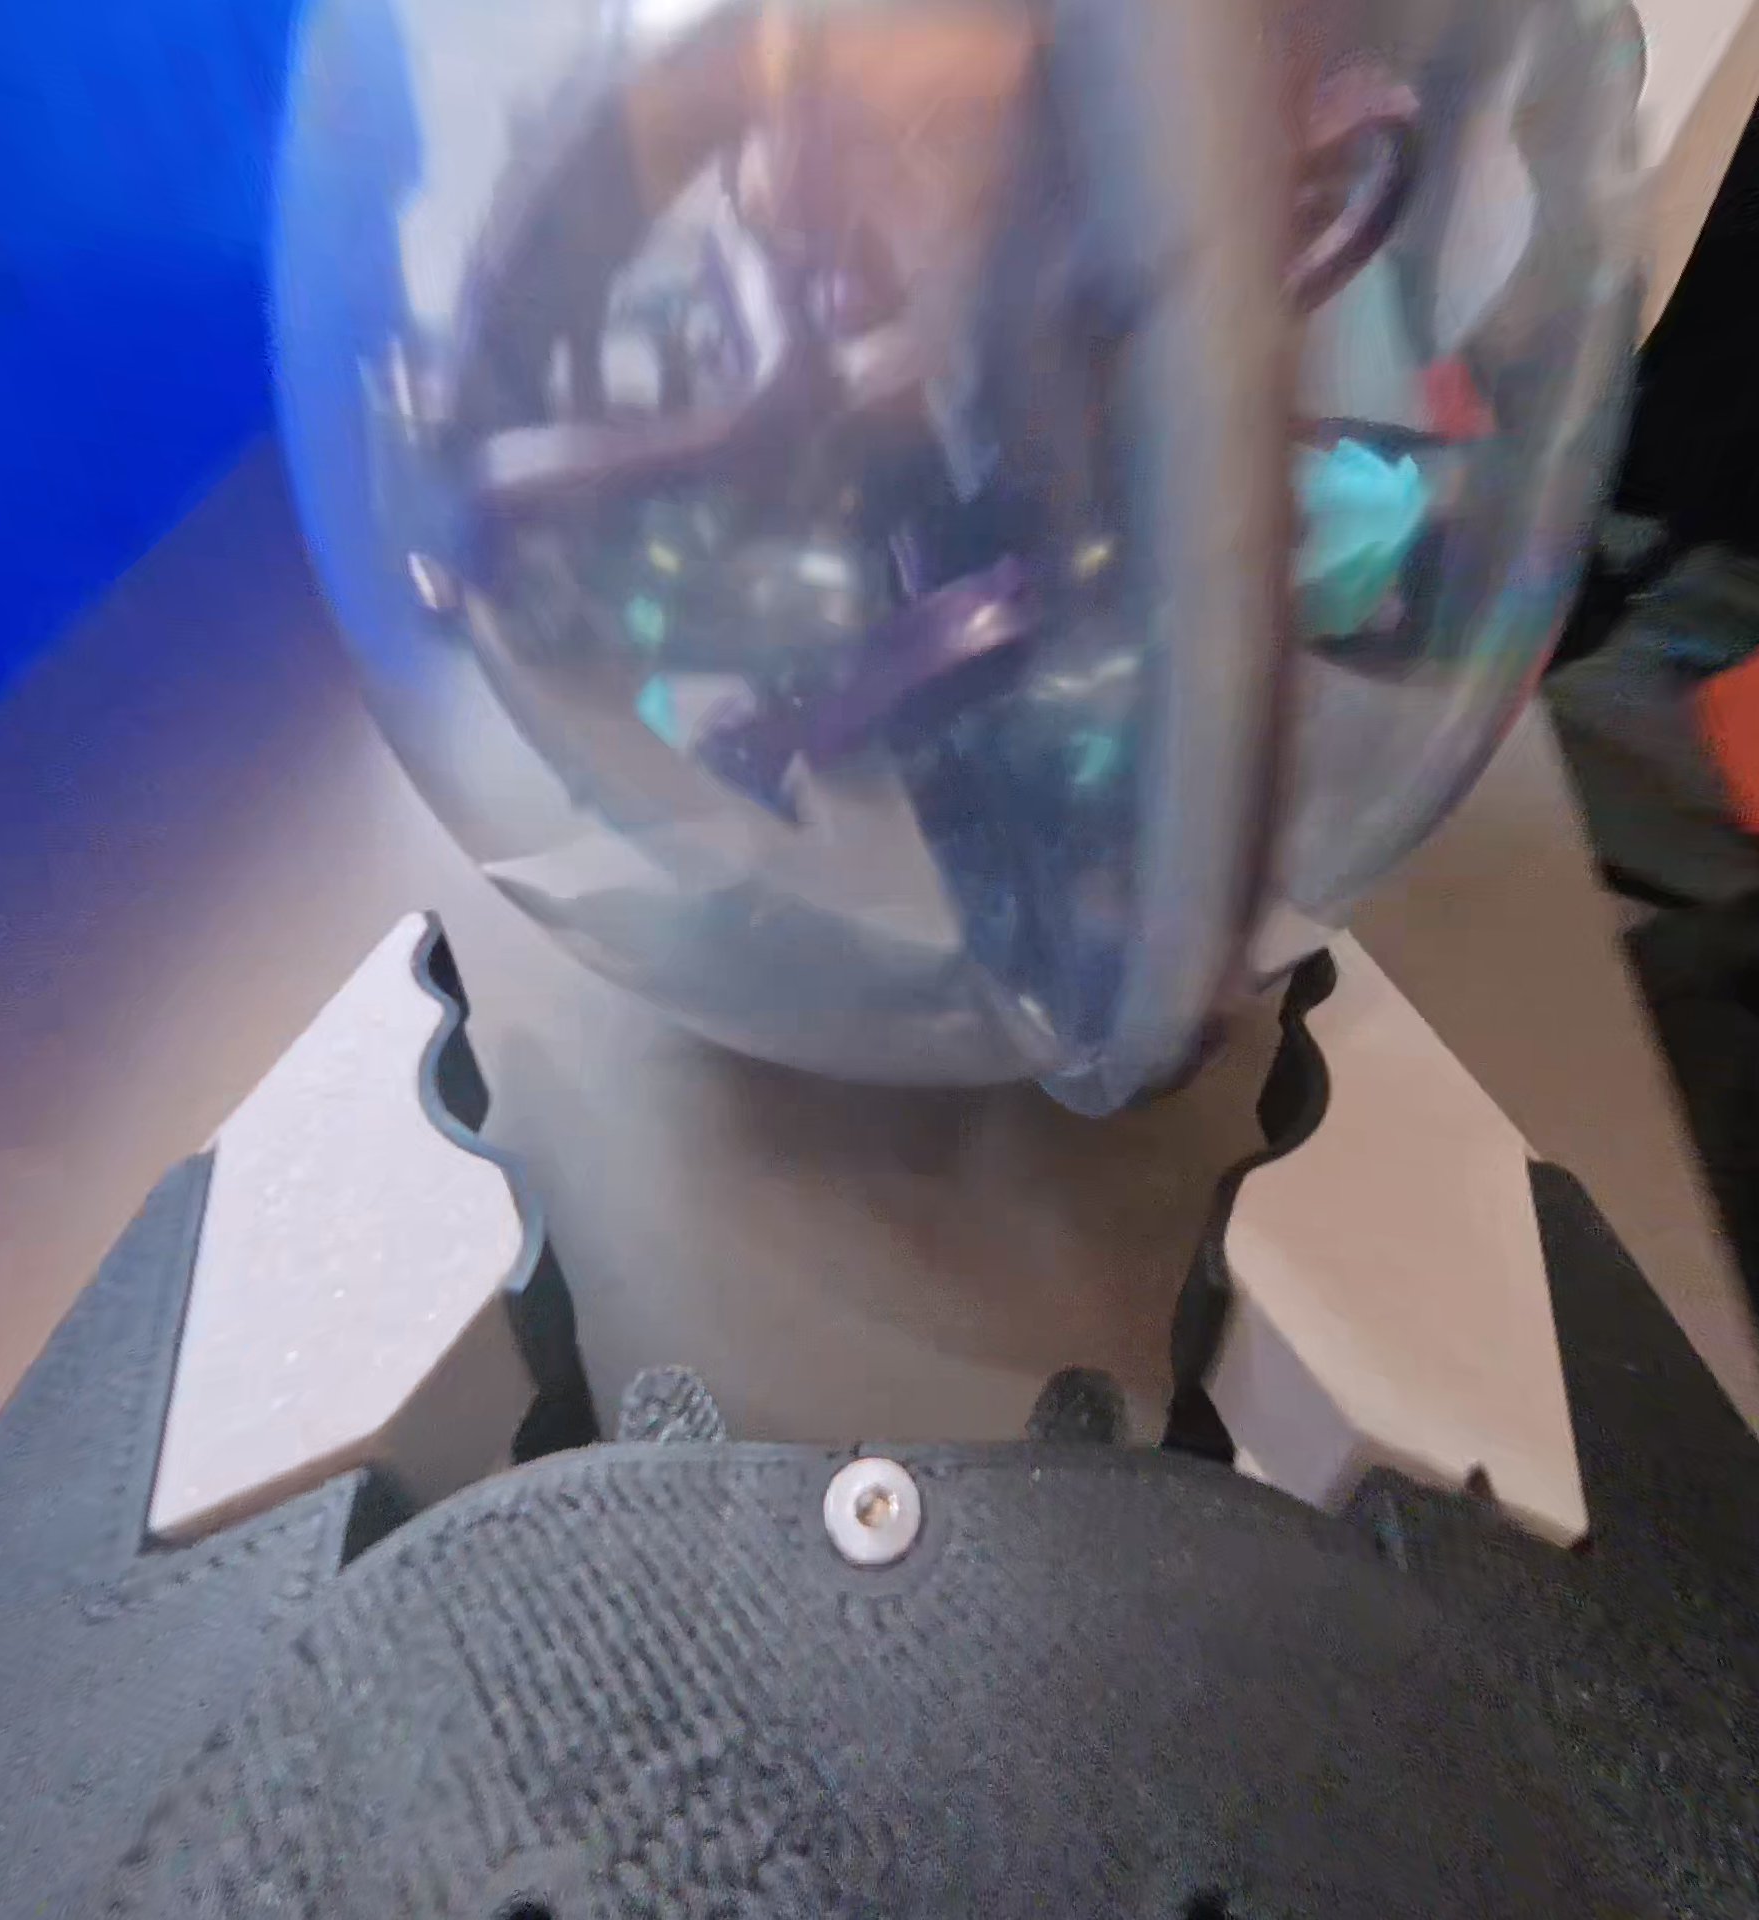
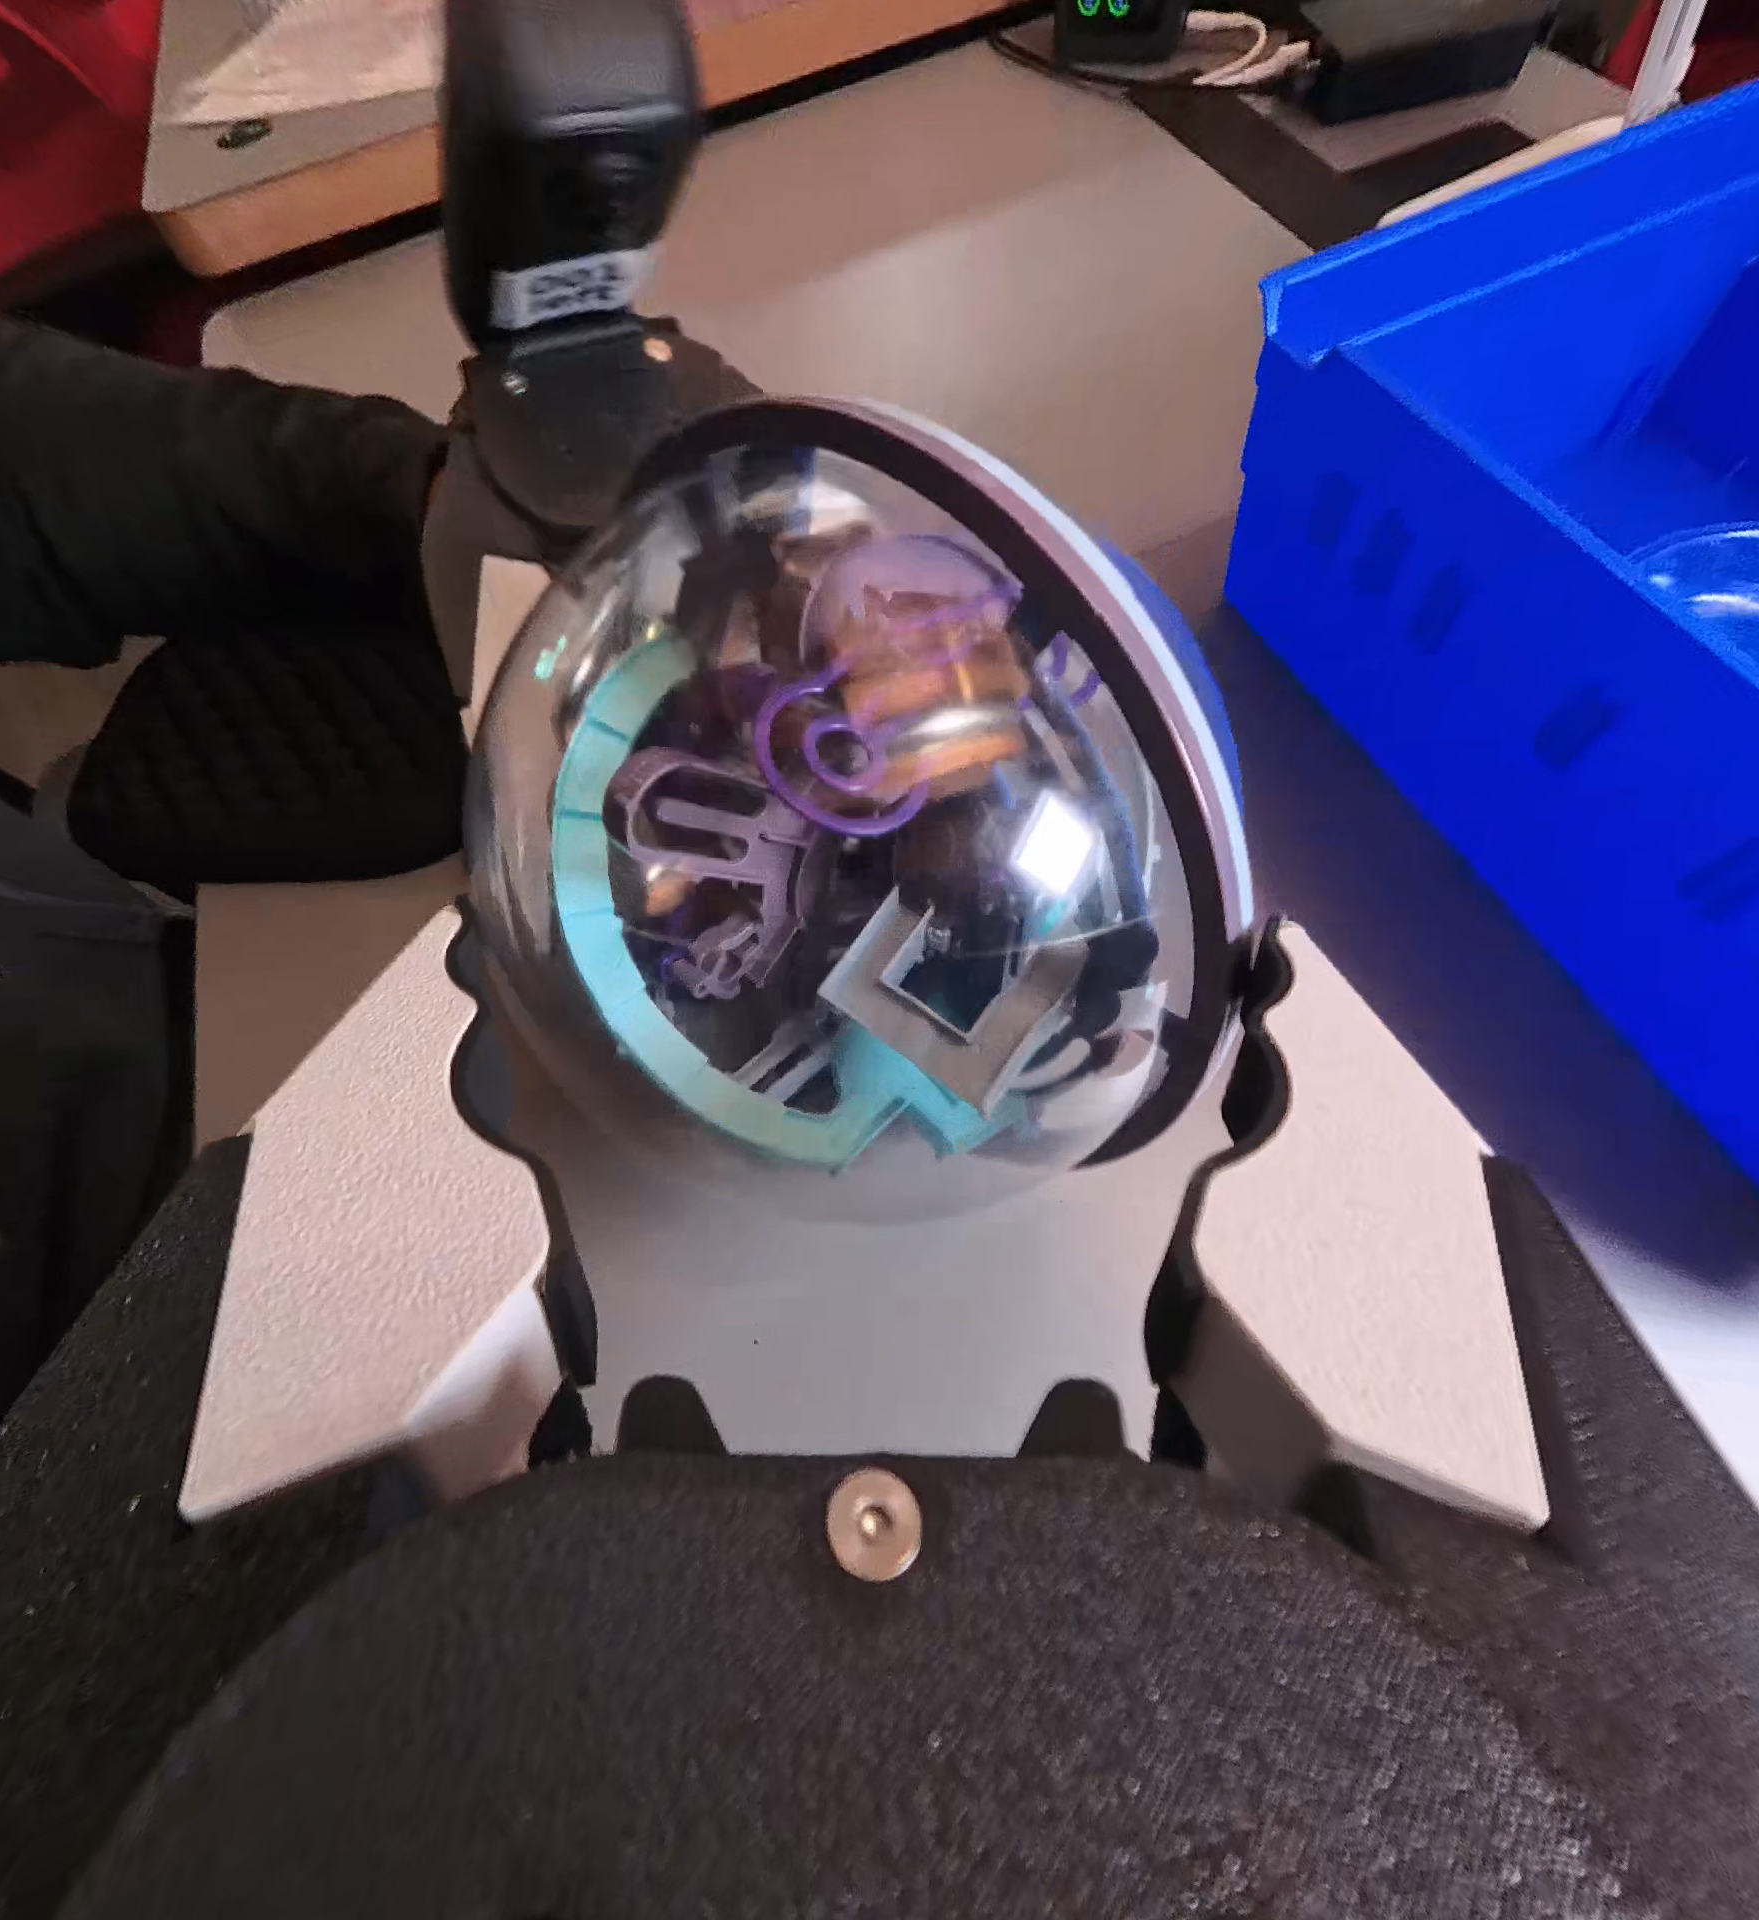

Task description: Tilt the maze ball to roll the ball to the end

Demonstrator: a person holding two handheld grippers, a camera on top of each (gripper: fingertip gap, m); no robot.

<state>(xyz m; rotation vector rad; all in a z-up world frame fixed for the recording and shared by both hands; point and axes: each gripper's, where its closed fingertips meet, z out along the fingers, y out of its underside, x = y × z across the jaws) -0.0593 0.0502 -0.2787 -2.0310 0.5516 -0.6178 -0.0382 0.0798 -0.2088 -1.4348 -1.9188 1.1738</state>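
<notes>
Gripping from opposite sides, both tools carry the clear plastic maze ball (image 2: 844,821) with teal and purple tracks inside, lifted above the pale tabletop (image 2: 958,291). Nearest in the right wrist view, the right hand-held gripper (image 2: 859,997) clamps its sphere between black wavy pads (image 2: 1259,1039). Across it, the left hand-held gripper (image 1: 880,997) pinches the lower shell at its fingertips, the picture blurred. Beyond, a black-gloved hand (image 2: 179,582) holds that tool. A blue plastic bin (image 2: 1581,644) stands just beside the sphere, farther right.
</notes>
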